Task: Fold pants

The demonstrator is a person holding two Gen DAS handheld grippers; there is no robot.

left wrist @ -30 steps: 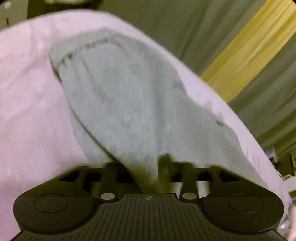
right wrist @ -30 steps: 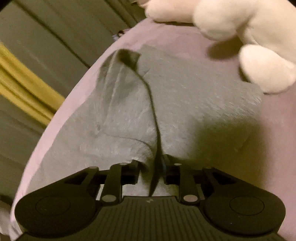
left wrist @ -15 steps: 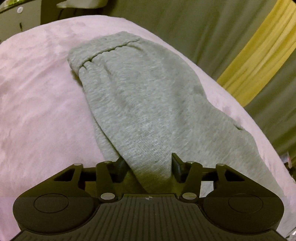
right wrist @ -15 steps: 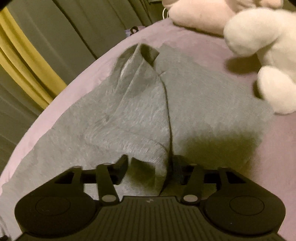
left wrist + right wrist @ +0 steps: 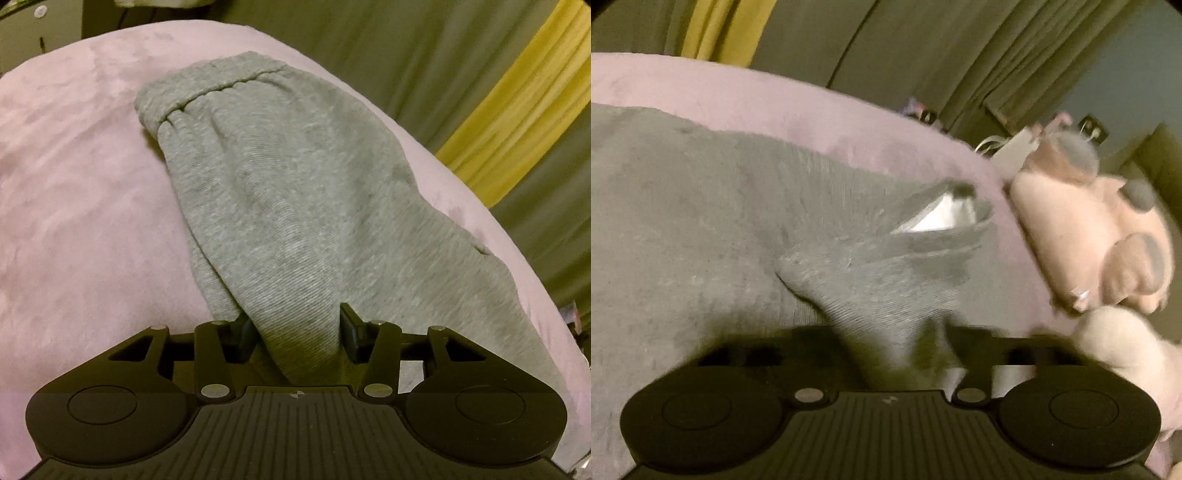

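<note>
L gripper (image 5: 293,325), bottom of the left wrist view: jaws part-spread w/ a gathered fold of the grey pants (image 5: 295,192) bunched between them; cloth fills the gap and touches the L finger (image 5: 242,330), but whether the pads truly pinch it can't be told. From there the pants run away up the pink blanket (image 5: 81,221) as one long doubled strip, ending at the elastic waistband (image 5: 207,88), which lies short of the blanket's far edge. Bare blanket lies wide on the strip's L side; on its R only a thin margin before the bed edge drops to the olive curtain (image 5: 388,55) w/ a yellow stripe (image 5: 517,110).

R gripper (image 5: 916,354), blurred in the right wrist view: jaws pressed together, having just snapped closed, pinching a raised peak of the same pants; white lining shows at an open edge just beyond. Rest of the fabric lies flat to the L, w/ a blanket strip past its far edge. To the R, the pink plush toy (image 5: 1082,236) sits just beside the lifted cloth, crowding that side.
</note>
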